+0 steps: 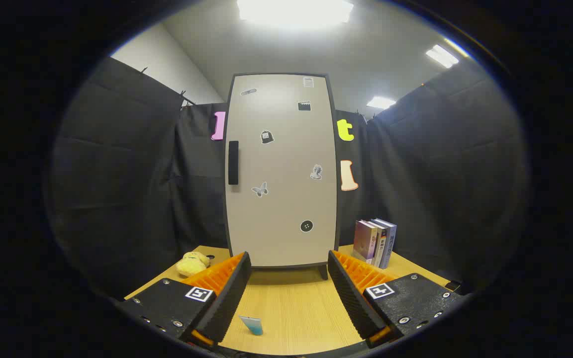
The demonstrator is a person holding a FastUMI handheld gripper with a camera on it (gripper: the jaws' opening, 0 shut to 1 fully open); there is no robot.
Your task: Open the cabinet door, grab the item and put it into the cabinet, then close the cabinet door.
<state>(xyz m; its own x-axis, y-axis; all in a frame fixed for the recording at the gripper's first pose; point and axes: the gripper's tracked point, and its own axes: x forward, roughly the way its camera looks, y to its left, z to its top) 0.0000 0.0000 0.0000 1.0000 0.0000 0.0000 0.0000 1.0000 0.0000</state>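
Opening step, not yet begun: the gripper (289, 293) stands wide open and empty before the shut cabinet (281, 169). Next move, likely: reach the handle (233, 162) at 11 o'clock and pull.

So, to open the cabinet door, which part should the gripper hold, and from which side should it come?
Probably the black handle, an upright bar near the left edge of the closed door. Come straight from the front, with the open gripper turned so one finger passes on each side of the bar. The hinges are likely on the right.
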